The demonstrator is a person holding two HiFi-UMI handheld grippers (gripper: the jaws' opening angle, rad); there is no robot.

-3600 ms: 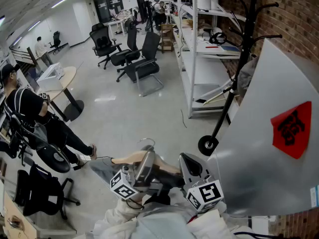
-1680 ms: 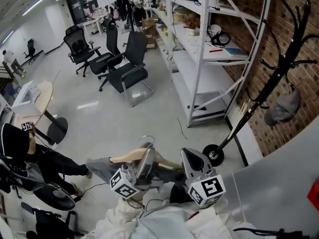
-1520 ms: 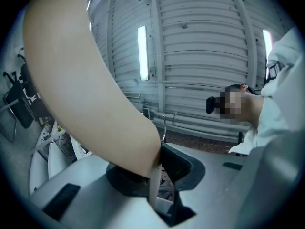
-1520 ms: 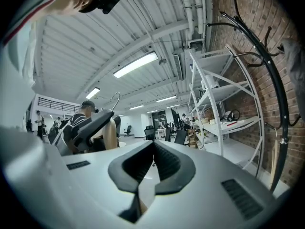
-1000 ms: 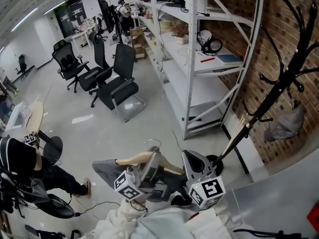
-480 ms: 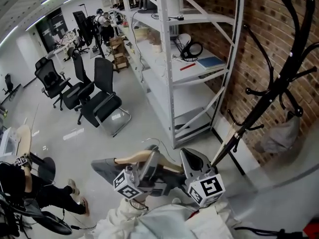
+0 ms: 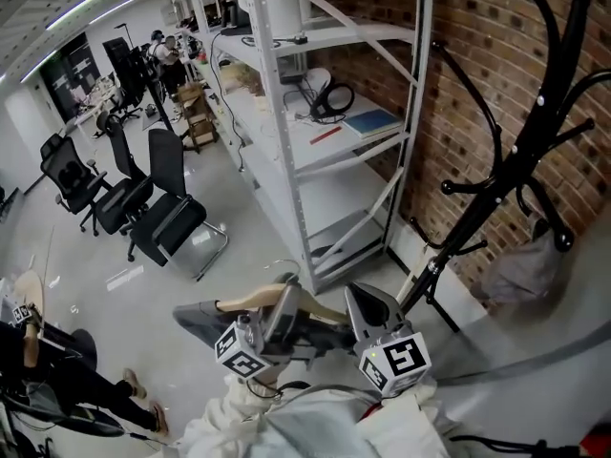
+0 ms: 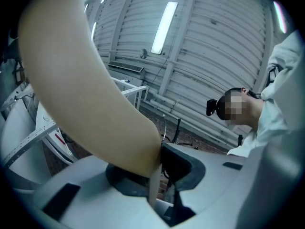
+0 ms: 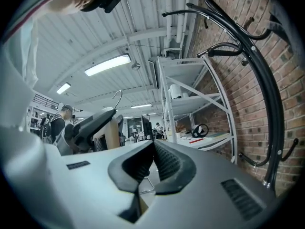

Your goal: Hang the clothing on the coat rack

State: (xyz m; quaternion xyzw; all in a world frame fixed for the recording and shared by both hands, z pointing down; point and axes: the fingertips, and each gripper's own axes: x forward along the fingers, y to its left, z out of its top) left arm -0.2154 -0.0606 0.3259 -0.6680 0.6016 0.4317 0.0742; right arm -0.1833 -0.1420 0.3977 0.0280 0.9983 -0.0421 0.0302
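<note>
My left gripper (image 7: 286,301) is shut on a wooden hanger (image 7: 250,301) that carries a grey garment (image 7: 196,321); its wire hook (image 7: 286,270) points up. In the left gripper view the hanger's pale arm (image 8: 81,94) fills the frame, and the left gripper (image 8: 159,159) has its pads pressed on it. My right gripper (image 7: 368,305) sits just right of the hanger. Seen in its own view, the right gripper (image 9: 153,149) has its pads together, with nothing visible between them. The black coat rack (image 7: 506,175) stands ahead to the right, its curved arms (image 9: 257,75) above the right gripper.
A grey item (image 7: 516,260) hangs low on the rack against the brick wall (image 7: 458,74). White metal shelving (image 7: 315,132) stands just left of the rack. Black office chairs (image 7: 158,213) are on the floor at the left. A person (image 7: 38,370) is at the lower left.
The view has swung towards the brick wall; the coat rack now looms larger and closer at the right, chairs have slid left. Both grippers keep their places, the left still holding the hanger.
</note>
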